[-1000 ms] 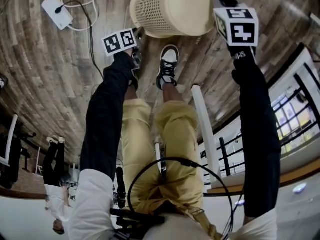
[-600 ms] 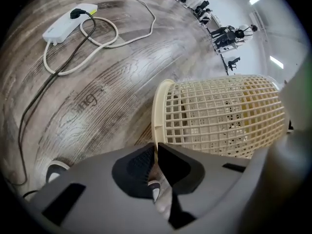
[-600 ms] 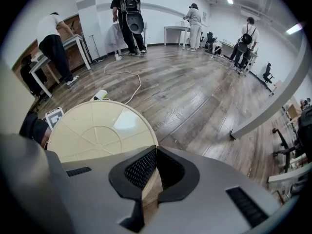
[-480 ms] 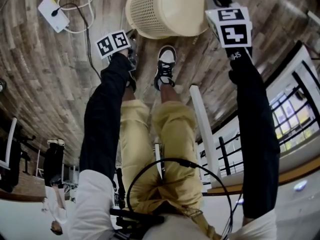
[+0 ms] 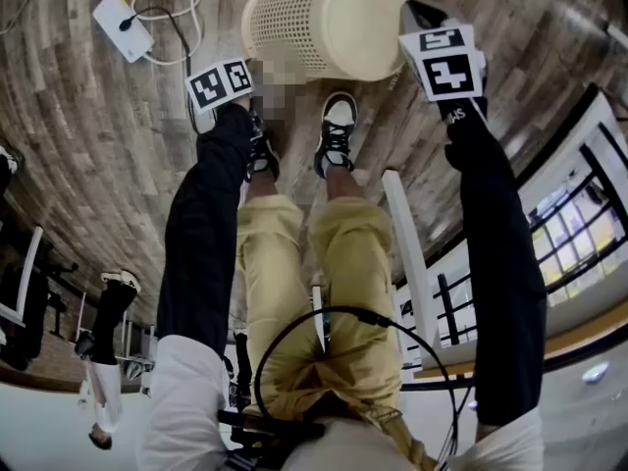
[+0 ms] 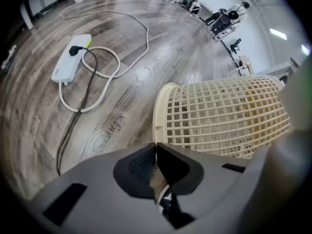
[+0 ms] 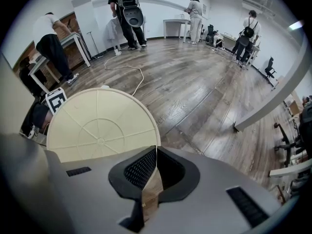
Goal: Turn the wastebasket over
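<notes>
A cream lattice wastebasket [image 5: 324,23] lies on its side on the wooden floor, open rim to the left, solid base to the right. My left gripper [image 6: 156,144] hovers just short of the rim [image 6: 161,116]; its jaws have just been closing and now meet with nothing between them. In the head view its marker cube [image 5: 221,83] sits left of the basket. My right gripper [image 7: 156,149] is shut and empty, close beside the round base [image 7: 100,126]. Its cube [image 5: 444,62] shows at the basket's right end.
A white power strip [image 6: 70,65] with looped cables [image 6: 97,77] lies on the floor left of the basket. The person's shoes [image 5: 337,135] stand just behind it. A white post [image 5: 407,253] runs along the right. Several people [image 7: 129,13] stand by tables far off.
My left gripper has drawn a little away from the basket's rim, toward the left. The basket still lies on its side, and the right gripper stays by its base.
</notes>
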### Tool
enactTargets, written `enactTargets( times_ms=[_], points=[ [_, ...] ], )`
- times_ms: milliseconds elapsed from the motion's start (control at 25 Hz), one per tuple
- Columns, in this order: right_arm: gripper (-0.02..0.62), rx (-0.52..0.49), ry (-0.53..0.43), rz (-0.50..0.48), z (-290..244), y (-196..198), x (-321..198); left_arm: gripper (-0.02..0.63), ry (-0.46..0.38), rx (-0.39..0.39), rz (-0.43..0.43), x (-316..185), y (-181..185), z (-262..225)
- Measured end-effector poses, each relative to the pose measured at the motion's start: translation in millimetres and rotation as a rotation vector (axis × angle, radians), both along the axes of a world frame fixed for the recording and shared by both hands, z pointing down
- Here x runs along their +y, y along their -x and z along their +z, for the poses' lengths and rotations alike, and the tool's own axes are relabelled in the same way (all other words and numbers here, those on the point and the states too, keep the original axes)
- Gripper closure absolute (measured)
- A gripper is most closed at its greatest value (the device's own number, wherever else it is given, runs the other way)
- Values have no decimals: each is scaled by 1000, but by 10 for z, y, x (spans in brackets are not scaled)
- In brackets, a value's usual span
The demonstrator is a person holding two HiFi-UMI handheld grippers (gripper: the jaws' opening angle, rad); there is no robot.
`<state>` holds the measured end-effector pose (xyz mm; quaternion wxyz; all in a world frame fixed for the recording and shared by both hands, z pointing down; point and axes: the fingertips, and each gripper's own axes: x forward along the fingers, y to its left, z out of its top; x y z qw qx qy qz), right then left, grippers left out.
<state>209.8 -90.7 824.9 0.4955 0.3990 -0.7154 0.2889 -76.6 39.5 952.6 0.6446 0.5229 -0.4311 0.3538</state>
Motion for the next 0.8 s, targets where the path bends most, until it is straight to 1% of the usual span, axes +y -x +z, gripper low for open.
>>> enactTargets(
  times_ms=[160, 280, 400, 560, 800],
  points=[
    [569, 34, 10, -15, 43, 68, 66, 597, -54, -92, 86, -217, 205, -157],
    [568, 45, 51, -3, 96, 87, 153, 598, -78, -139, 126, -339, 322, -265],
    [568, 29, 104, 5, 152, 100, 280, 600, -86, -173, 171, -396, 401, -338],
    [568, -3, 156, 7, 207, 117, 440, 601, -119, -223, 255, -522, 466, -417],
    [568, -30, 199, -14, 243, 212, 669, 603, -156, -290, 309, -692, 573, -524]
  ],
)
